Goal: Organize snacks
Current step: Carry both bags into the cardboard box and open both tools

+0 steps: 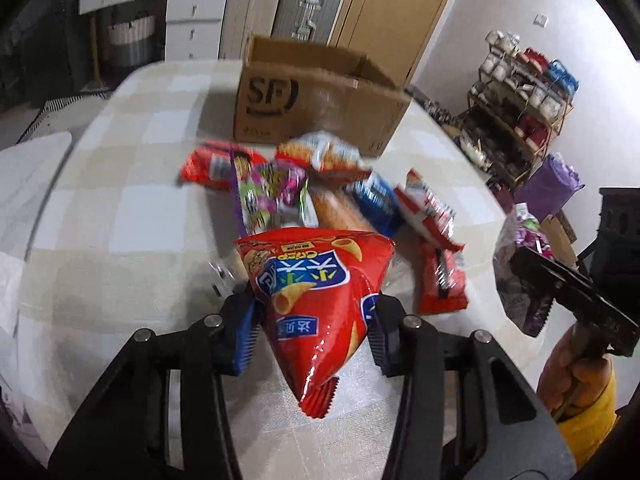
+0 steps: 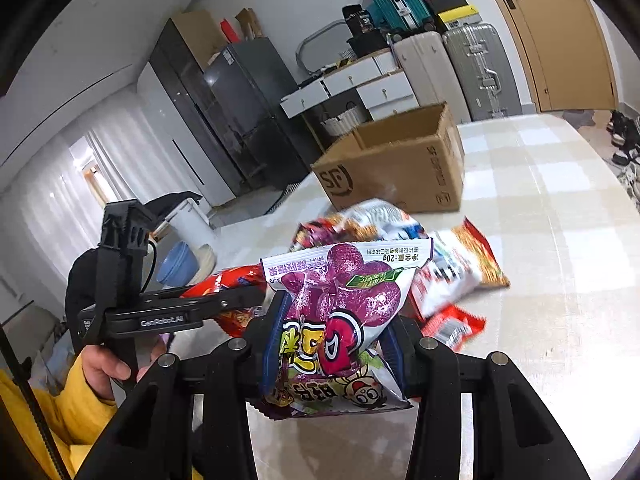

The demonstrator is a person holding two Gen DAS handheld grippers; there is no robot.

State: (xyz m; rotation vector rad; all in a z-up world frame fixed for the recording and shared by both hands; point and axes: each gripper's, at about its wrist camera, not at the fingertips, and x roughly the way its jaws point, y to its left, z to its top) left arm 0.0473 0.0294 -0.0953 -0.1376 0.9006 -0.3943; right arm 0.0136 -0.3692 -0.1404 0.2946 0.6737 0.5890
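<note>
Red crisp bag [image 1: 316, 312] is clamped in the left gripper [image 1: 316, 320] above the desk [image 1: 120, 200], and the right gripper [image 2: 332, 344] is clamped on a purple candy bag [image 2: 340, 320]. Neither has reached the one cardboard box [image 1: 320, 108], whose inside is hidden. About seven more packets lie in the pile [image 1: 320, 192], so most sorting looks undone.

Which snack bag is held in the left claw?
The red corn-cone crisp bag, pinched between the left claw's pads and lifted; the purple candy bag sits in the right claw.
</note>
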